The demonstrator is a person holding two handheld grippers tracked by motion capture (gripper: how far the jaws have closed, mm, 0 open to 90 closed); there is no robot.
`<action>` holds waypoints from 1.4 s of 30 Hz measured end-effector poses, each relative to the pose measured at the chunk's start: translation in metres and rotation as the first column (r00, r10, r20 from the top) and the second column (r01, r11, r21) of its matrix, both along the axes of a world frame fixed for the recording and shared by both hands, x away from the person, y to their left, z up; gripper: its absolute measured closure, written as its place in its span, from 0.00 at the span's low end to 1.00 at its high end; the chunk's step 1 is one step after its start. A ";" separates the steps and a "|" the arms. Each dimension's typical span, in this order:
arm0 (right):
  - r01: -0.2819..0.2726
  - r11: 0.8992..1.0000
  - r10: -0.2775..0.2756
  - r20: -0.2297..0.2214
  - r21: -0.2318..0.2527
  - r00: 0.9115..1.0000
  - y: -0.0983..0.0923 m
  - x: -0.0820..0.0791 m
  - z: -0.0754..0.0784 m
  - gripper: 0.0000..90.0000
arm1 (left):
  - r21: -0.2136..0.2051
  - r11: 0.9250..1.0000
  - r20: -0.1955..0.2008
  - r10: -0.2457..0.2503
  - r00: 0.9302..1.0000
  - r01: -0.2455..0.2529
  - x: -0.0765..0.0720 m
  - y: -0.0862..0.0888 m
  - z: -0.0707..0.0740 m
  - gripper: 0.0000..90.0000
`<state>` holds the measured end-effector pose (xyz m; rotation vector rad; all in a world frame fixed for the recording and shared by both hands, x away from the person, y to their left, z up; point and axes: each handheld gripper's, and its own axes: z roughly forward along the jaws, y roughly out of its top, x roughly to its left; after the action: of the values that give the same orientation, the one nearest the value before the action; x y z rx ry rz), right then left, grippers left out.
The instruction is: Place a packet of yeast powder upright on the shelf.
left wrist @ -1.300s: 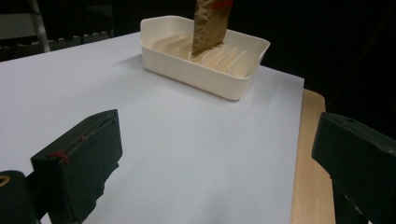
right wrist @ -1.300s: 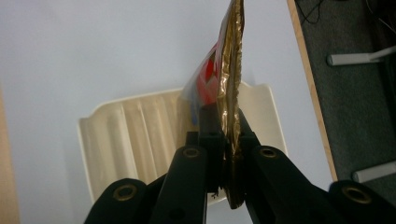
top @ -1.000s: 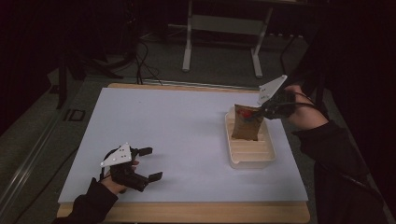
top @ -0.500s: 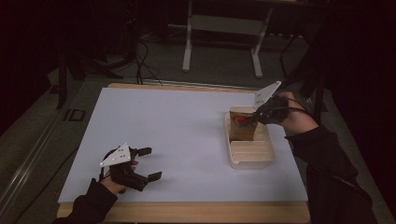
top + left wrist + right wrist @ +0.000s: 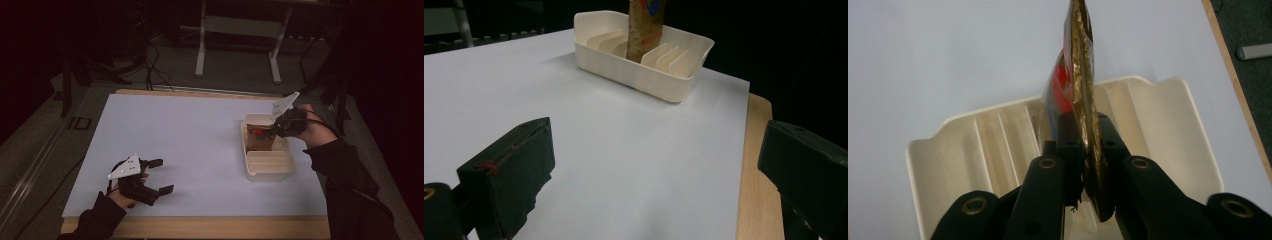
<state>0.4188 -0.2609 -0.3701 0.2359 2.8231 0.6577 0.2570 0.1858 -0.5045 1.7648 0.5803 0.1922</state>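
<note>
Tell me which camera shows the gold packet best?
The right gripper view: the packet sits close up, edge-on between the jaws above the tray. The left gripper view shows its lower part; the high view shows it small.

The room is dim — light falls mostly on the bench (image 5: 200, 145), whose white top is edged in pale wood. Beyond it lies a grey floor (image 5: 235, 75) with black cables (image 5: 152, 60) trailing across. A light metal stand (image 5: 239, 47) sits there, its two legs on flat feet — beyond that, darkness.
</note>
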 end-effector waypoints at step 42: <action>0.141 0.959 -0.157 0.047 0.245 0.986 0.015 -0.035 0.037 0.37 | 0.009 1.000 0.011 -0.003 1.000 0.003 -0.001 0.000 0.000 0.03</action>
<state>0.3841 -0.2461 -0.3332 0.4559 2.6272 0.9550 0.2561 0.1858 -0.5041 1.7727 0.5695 0.2023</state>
